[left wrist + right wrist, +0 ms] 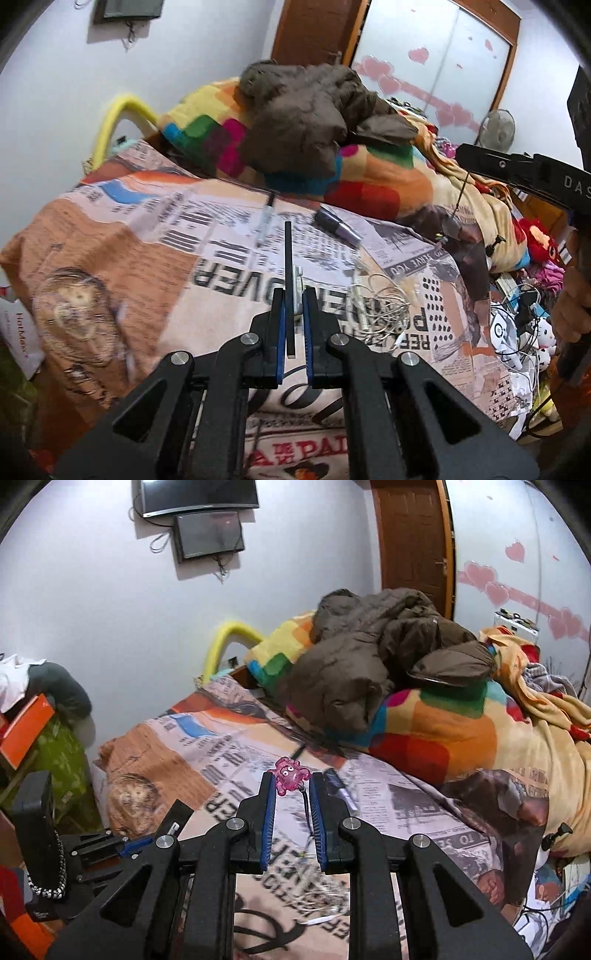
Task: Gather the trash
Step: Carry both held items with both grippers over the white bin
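Observation:
My left gripper (293, 291) is shut on a thin black flat card (288, 280) standing on edge, with a small white piece (297, 291) clamped beside it, above the newspaper-print bedsheet (147, 236). My right gripper (293, 781) is narrowly closed on a pink octopus charm (288, 773) whose black cord (307, 808) hangs down between the fingers. On the sheet lie a clear pen (265, 221), a purple-and-black marker (338, 225) and a tangle of white earphone wire (380, 306). The marker also shows in the right wrist view (341, 790). The right gripper's body appears in the left view (524, 170).
A brown jacket (310, 110) lies on a multicoloured blanket (369, 173) at the back of the bed. Cables and soft toys (528, 325) crowd the bed's right side. An orange box (26, 731) and clothes stand at the left. A wooden door (412, 542) is behind.

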Demonstrator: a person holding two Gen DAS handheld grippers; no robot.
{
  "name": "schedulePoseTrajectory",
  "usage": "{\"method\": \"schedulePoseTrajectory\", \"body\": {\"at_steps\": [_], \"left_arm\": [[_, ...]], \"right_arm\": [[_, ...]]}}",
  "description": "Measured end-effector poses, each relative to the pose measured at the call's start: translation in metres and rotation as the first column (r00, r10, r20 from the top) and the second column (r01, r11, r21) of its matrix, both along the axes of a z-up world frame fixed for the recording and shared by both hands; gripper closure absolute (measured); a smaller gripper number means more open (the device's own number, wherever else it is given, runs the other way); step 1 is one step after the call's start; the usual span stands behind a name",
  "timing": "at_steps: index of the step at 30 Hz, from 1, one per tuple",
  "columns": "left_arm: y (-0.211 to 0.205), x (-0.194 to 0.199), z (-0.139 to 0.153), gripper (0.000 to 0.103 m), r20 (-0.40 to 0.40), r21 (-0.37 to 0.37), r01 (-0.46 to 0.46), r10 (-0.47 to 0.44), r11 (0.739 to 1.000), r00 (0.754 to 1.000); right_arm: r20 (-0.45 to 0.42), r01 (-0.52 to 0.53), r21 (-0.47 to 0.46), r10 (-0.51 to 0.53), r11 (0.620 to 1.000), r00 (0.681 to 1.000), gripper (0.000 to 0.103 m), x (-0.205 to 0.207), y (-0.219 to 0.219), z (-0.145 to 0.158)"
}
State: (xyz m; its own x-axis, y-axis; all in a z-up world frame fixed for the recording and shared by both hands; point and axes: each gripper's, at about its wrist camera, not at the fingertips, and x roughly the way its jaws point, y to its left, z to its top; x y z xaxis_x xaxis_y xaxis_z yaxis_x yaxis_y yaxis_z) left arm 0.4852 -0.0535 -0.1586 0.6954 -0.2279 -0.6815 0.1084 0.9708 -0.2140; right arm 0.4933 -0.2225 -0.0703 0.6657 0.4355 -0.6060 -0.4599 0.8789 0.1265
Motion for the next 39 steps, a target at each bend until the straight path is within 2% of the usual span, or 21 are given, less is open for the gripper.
{"method": "schedulePoseTrajectory", "body": {"at_steps": [10,21,31,39], "left_arm": [[0.076,-0.059,0.032,0.096,0.034,0.025,-0.127,0.126,0.992,0.991],[0.168,-0.149,0.046,0.096,0.049,0.075,-0.284,0.281,0.956,0.959],[0.23,-0.228,0.037,0.096,0.038,0.098,-0.398,0.396,0.912,0.918],[0.261,-0.271,0.013,0.096,0.009,0.109,-0.452,0.454,0.885,0.891]], "right_arm": [[0.03,-0.109,-0.001,0.109,0.994,0.994,0.086,-0.047,0.067,0.023],[0.011,-0.285,0.016,0.285,0.958,0.959,0.086,-0.103,0.159,0.021],[-0.054,-0.413,0.029,0.414,0.91,0.909,0.086,-0.152,0.233,-0.006],[-0.147,-0.521,-0.005,0.515,0.854,0.845,0.086,-0.189,0.291,-0.042]]}}
